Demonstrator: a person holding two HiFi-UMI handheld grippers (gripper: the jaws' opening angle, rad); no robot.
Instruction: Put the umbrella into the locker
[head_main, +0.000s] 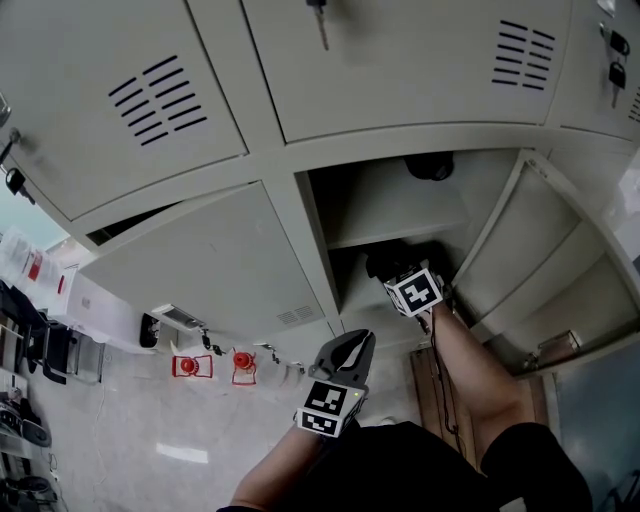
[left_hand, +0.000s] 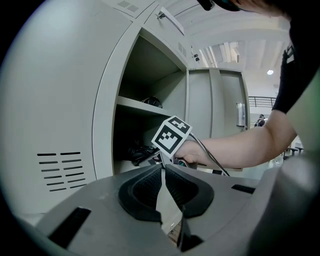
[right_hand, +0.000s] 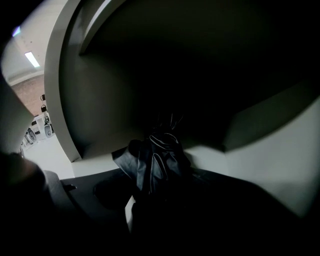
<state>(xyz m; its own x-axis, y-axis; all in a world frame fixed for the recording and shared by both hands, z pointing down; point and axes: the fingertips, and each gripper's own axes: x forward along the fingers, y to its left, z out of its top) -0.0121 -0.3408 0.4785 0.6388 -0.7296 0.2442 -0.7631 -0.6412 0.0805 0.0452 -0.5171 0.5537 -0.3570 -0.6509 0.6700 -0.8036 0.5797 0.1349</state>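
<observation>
The umbrella (right_hand: 160, 160), folded and black, already lies inside the open locker (head_main: 318, 225), in the lower compartment under the shelf (head_main: 400, 232). Its long axis runs from the right gripper (head_main: 408, 280) straight toward the far back wall, in line with the way that gripper points. The right gripper's jaws stand wide on either side of the umbrella's near end. A pale gap shows beside the left pad, so they seem not to press on it. The release looks done, and what remains is probably a straight pull back toward the near side, along that axis, so nothing snags the fabric. The left gripper (left_hand: 163, 172) hangs nearer and left, outside the locker, its jaws together and empty.
</observation>
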